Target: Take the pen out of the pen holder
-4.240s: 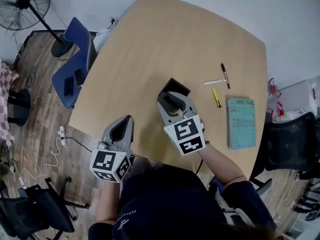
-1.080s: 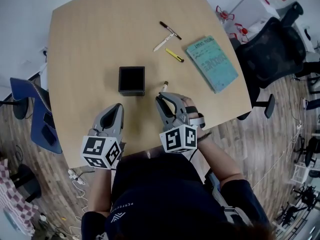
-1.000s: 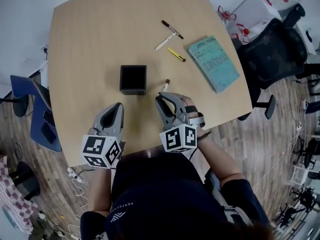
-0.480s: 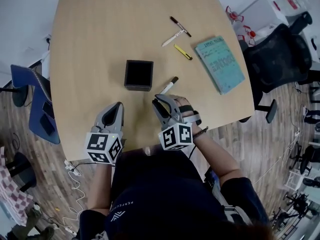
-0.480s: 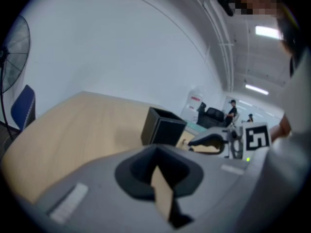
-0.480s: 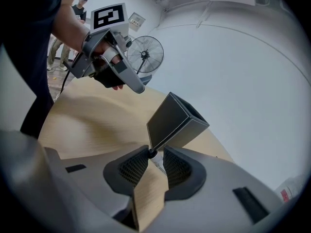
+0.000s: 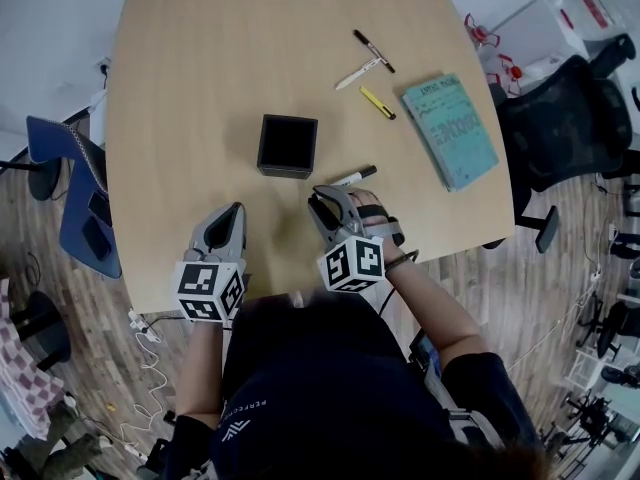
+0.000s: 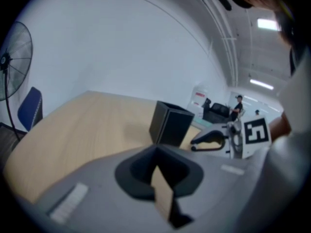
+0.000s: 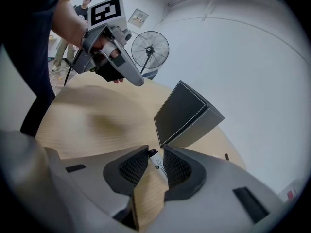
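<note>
Right gripper point(image 7: 332, 196) clamped on pen point(image 7: 356, 176), near one end, nipped between pad tips only. Pen already clear of pen holder point(image 7: 288, 146), nearly level just right of it, low over table point(image 7: 190, 58); contact with table unclear. Left gripper point(image 7: 235, 214) closed, empty, parked near table's front edge.

For clean set-down: lower until barrel rests flat, part jaws slowly, draw straight back. Stay off holder wall to avoid nudging it. Likely risk: shallow tip grip, so pen may pivot or roll once freed.
</note>
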{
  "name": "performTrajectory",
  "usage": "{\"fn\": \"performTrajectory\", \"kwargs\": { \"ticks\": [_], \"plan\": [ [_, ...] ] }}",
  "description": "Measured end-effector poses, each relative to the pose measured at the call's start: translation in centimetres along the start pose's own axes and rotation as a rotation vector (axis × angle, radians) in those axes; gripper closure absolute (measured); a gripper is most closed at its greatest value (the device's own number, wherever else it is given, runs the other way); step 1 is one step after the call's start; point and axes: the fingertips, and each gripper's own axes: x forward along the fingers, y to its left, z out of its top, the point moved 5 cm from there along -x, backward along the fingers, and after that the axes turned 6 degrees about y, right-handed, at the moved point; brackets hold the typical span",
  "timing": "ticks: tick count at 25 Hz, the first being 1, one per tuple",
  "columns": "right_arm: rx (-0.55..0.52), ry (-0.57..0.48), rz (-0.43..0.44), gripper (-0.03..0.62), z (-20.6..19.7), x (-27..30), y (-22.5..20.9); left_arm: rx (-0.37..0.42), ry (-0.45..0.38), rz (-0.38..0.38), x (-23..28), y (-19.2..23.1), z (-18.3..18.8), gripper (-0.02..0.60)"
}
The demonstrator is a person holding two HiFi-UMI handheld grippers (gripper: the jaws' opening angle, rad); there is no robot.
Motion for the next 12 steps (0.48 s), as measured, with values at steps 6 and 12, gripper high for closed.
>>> {"fn": "performTrajectory", "kwargs": {
  "ticks": [6, 12],
  "plan": [
    [0.043, 0.024, 0.023, 0.507, -0.30, 0.66, -0.11, 0.000, 0.021, 0.017, 0.04, 0.48, -0.67, 0.578],
    [0.095, 0.024, 0.047, 0.491, -0.65, 0.95, -0.09, -0.002, 0.030, 0.022, 0.24, 0.56, -0.79, 0.578]
  ]
}}
